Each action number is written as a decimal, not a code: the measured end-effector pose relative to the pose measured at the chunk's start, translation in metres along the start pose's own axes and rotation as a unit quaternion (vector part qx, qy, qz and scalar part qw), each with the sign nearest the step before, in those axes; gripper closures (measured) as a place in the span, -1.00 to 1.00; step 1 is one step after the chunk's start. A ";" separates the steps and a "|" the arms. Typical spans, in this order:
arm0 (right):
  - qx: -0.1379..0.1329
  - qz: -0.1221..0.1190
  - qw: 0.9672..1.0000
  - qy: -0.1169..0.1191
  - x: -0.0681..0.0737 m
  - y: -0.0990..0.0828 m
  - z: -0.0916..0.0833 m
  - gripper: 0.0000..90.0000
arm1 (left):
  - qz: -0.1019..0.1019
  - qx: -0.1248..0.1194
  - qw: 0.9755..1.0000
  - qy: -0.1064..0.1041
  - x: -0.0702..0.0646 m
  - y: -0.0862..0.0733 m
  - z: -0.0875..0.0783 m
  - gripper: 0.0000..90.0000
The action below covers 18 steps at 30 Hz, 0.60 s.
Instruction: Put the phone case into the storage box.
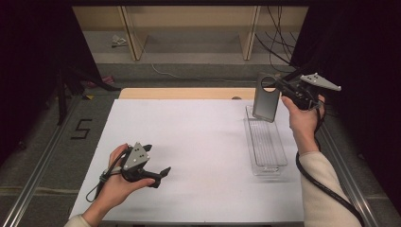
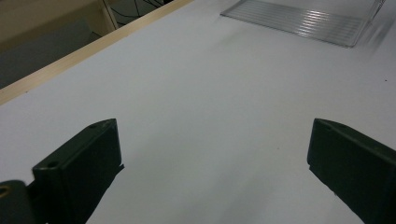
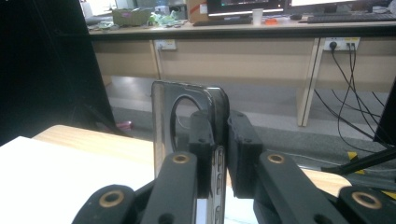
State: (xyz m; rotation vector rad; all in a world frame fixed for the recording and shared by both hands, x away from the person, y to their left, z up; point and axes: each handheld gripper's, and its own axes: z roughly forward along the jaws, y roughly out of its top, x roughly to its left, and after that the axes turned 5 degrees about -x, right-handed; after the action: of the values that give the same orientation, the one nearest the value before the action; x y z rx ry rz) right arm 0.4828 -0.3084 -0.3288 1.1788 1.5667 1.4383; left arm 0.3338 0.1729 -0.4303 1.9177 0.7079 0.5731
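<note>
The phone case (image 1: 265, 97), dark and translucent with a round camera cut-out, hangs upright above the far end of the clear tray (image 1: 266, 142), clamped in the right gripper (image 1: 279, 86). Nearer, the left gripper (image 1: 163, 172) rests low over the white table (image 1: 198, 142), jaws apart.

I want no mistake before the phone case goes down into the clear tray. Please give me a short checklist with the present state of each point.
1. Right tongs shut on the phone case: ok, the jaws pinch its edge.
2. Case lifted free above the clear tray: ok.
3. Tray interior free of other things: ok, as far as the high view shows.
4. Left tongs open and away from the tray: ok, low over the white table.
5. Case lined up with the tray's length: cannot tell.
</note>
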 end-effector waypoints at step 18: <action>0.008 -0.005 1.000 -0.008 -0.001 -0.003 0.005 0.82 | 0.002 -0.001 1.000 0.002 0.000 0.001 -0.001 -0.95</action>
State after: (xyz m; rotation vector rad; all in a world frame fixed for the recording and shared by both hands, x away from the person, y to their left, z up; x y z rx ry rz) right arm 0.4877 -0.3077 -0.3324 1.1880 1.5744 1.4086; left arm 0.3331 0.1730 -0.4290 1.9158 0.7065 0.5806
